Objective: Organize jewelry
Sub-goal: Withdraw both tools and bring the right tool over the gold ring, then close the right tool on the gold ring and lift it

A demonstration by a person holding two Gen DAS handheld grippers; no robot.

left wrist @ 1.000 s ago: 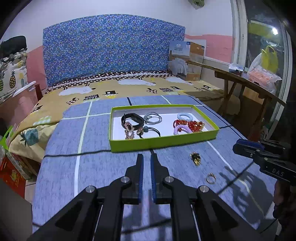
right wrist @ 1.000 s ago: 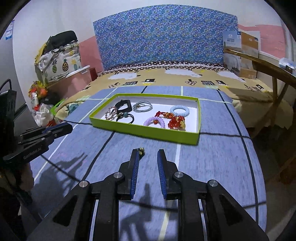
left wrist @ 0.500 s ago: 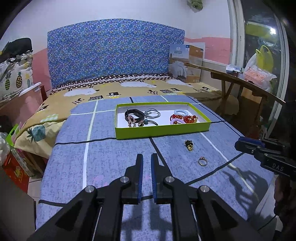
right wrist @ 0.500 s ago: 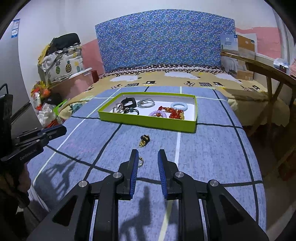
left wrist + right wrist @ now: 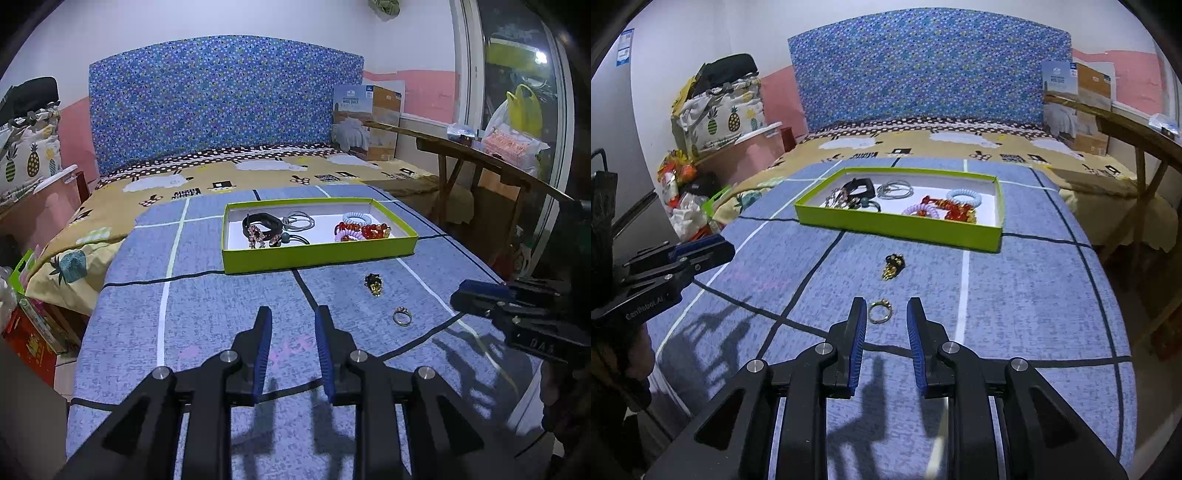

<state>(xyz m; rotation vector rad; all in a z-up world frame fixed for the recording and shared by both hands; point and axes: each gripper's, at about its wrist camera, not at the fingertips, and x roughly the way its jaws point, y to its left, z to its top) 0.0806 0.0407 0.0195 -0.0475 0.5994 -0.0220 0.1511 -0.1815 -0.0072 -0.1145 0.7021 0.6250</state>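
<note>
A lime-green tray (image 5: 317,253) (image 5: 897,227) on the blue blanket holds bracelets, hair ties and a black band. A gold-and-black brooch (image 5: 373,285) (image 5: 893,266) lies in front of the tray. A small ring (image 5: 402,316) (image 5: 879,311) lies nearer still. My right gripper (image 5: 885,321) is open and empty, with the ring just beyond its fingertips, seen between them. My left gripper (image 5: 291,328) is open and empty over bare blanket, left of the ring. Each gripper shows in the other view: the right (image 5: 480,295), the left (image 5: 701,251).
The blue checked blanket (image 5: 1034,295) covers the bed end. A wooden bench (image 5: 480,162) stands at the right. Bags and clutter (image 5: 683,199) sit on the floor at the left. A cardboard box (image 5: 369,122) stands by the headboard.
Both grippers have pulled back from the tray and opened wider. The ring, earlier hidden, now lies between the right fingertips in view.
</note>
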